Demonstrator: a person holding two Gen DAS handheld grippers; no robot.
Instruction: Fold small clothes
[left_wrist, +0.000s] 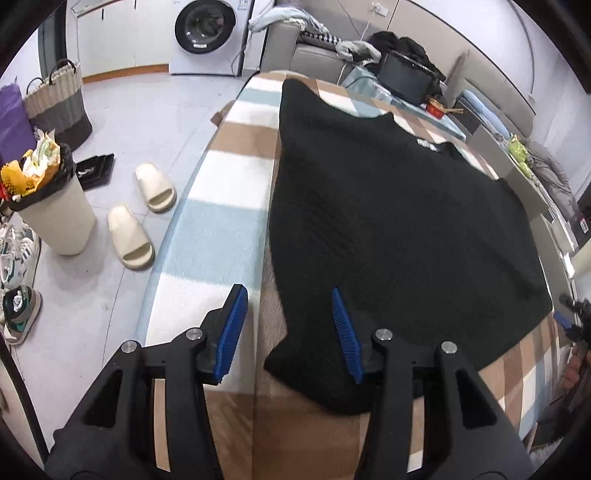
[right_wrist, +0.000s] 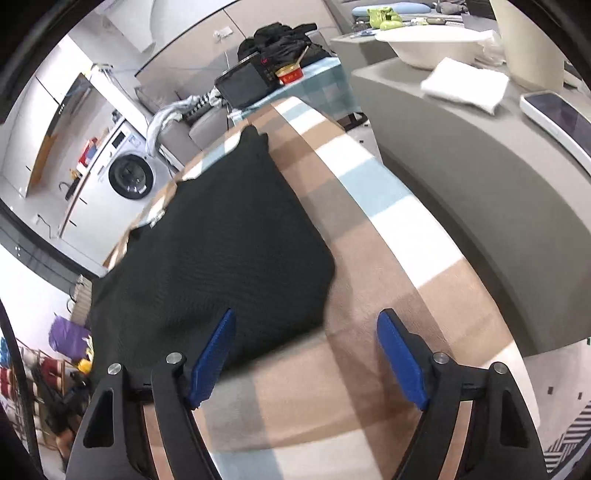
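Observation:
A black knit garment lies spread flat on a table covered with a checked brown, white and blue cloth. My left gripper is open and empty, hovering over the garment's near left corner, its right finger above the fabric. In the right wrist view the same garment lies on the checked cloth. My right gripper is open and empty just above the garment's near right corner, its left finger over the fabric.
On the floor at the left stand a full bin, slippers, shoes and a basket. A washing machine stands behind. A grey counter runs along the table's right side. A black device sits at the far end.

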